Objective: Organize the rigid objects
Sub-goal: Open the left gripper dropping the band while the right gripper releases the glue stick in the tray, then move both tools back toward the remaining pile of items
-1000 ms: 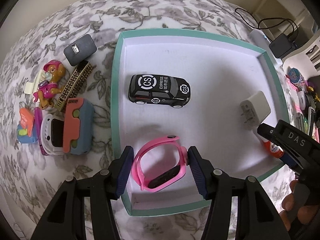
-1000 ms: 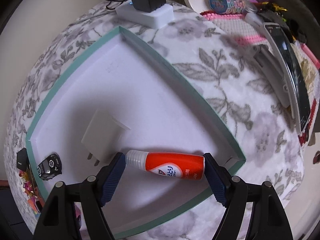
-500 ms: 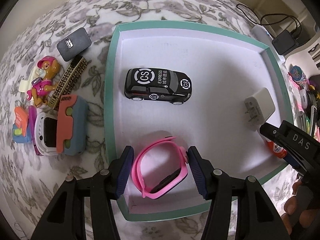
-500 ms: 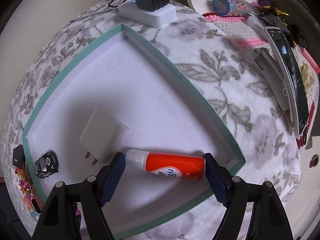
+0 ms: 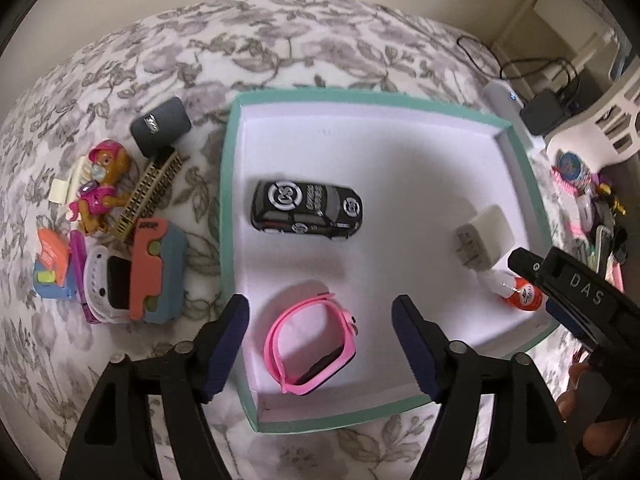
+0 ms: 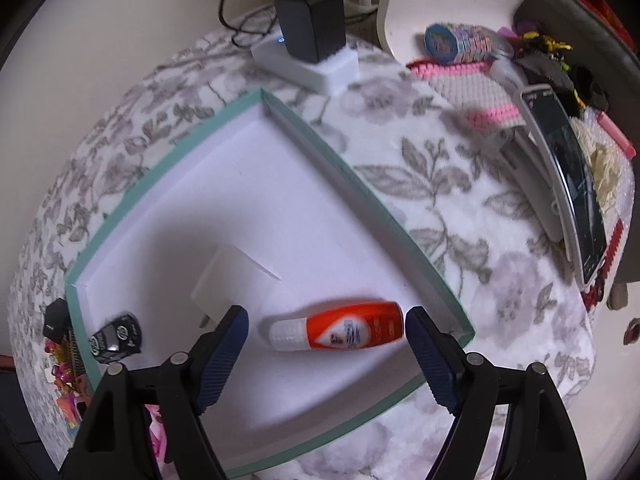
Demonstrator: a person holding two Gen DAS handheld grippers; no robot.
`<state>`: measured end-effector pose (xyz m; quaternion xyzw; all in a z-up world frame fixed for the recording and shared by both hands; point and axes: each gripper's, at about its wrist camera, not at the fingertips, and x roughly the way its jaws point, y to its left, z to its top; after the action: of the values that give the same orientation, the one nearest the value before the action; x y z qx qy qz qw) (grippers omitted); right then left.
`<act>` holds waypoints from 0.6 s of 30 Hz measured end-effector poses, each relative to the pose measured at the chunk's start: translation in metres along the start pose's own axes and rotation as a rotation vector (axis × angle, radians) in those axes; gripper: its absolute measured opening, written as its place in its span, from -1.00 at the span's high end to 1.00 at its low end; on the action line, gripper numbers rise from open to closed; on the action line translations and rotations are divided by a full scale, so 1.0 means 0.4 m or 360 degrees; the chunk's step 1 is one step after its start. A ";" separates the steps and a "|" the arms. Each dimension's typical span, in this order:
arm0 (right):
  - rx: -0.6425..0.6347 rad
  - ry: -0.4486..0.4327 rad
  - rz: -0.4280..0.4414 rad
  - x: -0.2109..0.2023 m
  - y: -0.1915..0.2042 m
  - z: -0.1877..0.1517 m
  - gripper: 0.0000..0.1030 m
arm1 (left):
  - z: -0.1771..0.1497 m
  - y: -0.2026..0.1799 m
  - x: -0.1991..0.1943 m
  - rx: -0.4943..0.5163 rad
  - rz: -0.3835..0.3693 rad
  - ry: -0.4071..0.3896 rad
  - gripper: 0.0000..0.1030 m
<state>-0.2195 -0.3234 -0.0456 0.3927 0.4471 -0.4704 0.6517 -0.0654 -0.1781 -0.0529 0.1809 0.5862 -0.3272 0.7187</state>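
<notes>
In the shallow green-rimmed tray (image 5: 226, 200) on the floral cloth (image 5: 280, 48), near its front edge, pink watch (image 5: 312, 344) sits on its side, strap loop open toward the camera, dark screen face low on the right. Its long axis runs from near-left to far-right on a slant. Left gripper (image 5: 320, 344) hangs over it, jaws opening, both pads clear of the strap with a gap on each side; the watch is between them but not pressed.

Right corner of tray: glue bottle (image 6: 338, 328) lies flat, long axis nearly across the right wrist view, white cap end pointing left, orange body toward the right. Right gripper (image 6: 326, 344) straddles it, jaws opening; the left pad stands off the cap, the right pad is just beside the bottle base, contact there unclear. From the left wrist view only the bottle's cap end shows past the right gripper's black body.

White charger plug (image 5: 484, 238) lies flat just beyond the glue cap, prongs pointing toward the tray's near side. Black toy car (image 5: 306, 210) sits mid-tray, long axis left to right, well apart from the watch.

Outside the tray, left on the cloth: dark key fob (image 5: 160, 126), pup figurine (image 5: 100, 184), gold-black comb (image 5: 148, 194), white smartwatch (image 5: 106, 282) under an orange-blue toy truck (image 5: 158, 270). A person's fingers (image 5: 576, 396) show at the lower right.
</notes>
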 end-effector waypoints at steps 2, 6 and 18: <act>-0.0006 -0.0024 0.0004 -0.008 0.001 0.001 -0.75 | 0.010 0.019 -0.009 -0.0034 -0.0007 -0.0017 -0.71; -0.0028 -0.0052 0.0015 -0.012 0.005 0.000 -0.98 | 0.027 0.077 -0.031 -0.0135 0.0010 -0.0048 -0.79; -0.0222 -0.0128 0.0095 -0.017 0.078 -0.018 -1.00 | 0.029 0.201 -0.059 -0.0376 0.0154 -0.0122 -0.82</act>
<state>-0.1922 -0.3070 -0.0385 0.3405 0.4403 -0.4338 0.7085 -0.0046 -0.1215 -0.0374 0.1104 0.5833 -0.2275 0.7719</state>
